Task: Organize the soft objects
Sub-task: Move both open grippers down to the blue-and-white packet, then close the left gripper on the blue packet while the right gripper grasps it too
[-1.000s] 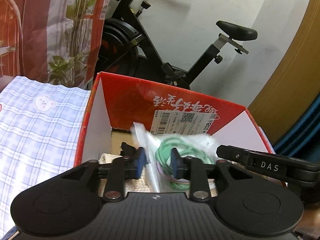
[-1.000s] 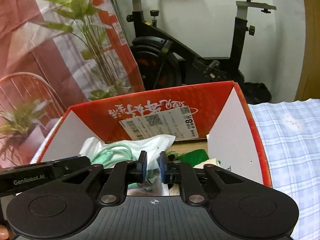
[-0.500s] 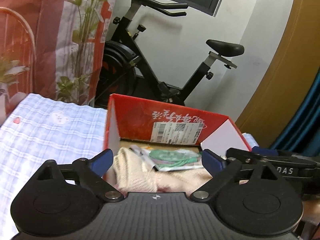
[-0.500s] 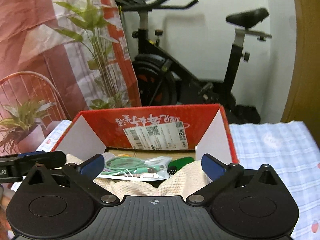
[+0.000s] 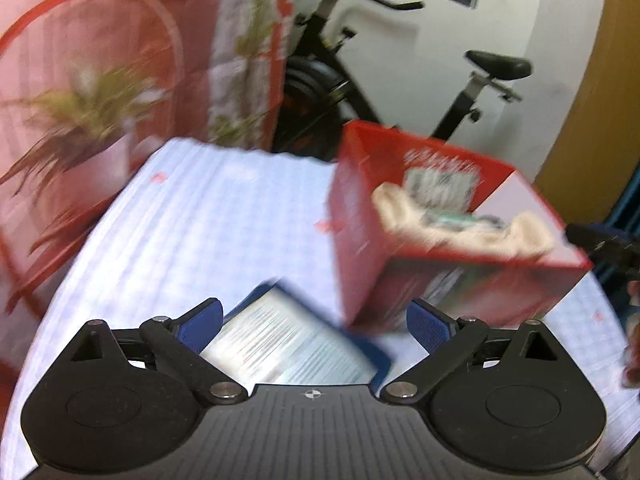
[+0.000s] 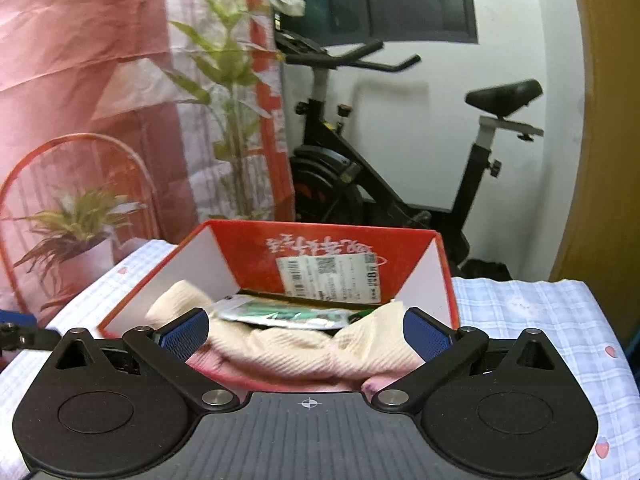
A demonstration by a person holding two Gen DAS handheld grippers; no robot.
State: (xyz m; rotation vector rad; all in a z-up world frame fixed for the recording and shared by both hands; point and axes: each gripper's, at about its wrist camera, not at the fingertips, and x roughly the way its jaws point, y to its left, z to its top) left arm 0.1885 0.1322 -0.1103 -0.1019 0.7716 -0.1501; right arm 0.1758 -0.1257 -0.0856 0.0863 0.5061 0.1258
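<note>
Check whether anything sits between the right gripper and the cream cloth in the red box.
Nothing visible does. The right gripper is open, and the cream cloth lies directly ahead between its blue pads, draped over the near edge of the red box. The plastic packet lies behind the cloth.

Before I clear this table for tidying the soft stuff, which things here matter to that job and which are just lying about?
Part of the job:
- cream knitted cloth, draped in the box
- red box
- plastic packet inside it

Just lying about:
- blue-edged booklet on the checked tablecloth
- exercise bike
- potted plant
</note>
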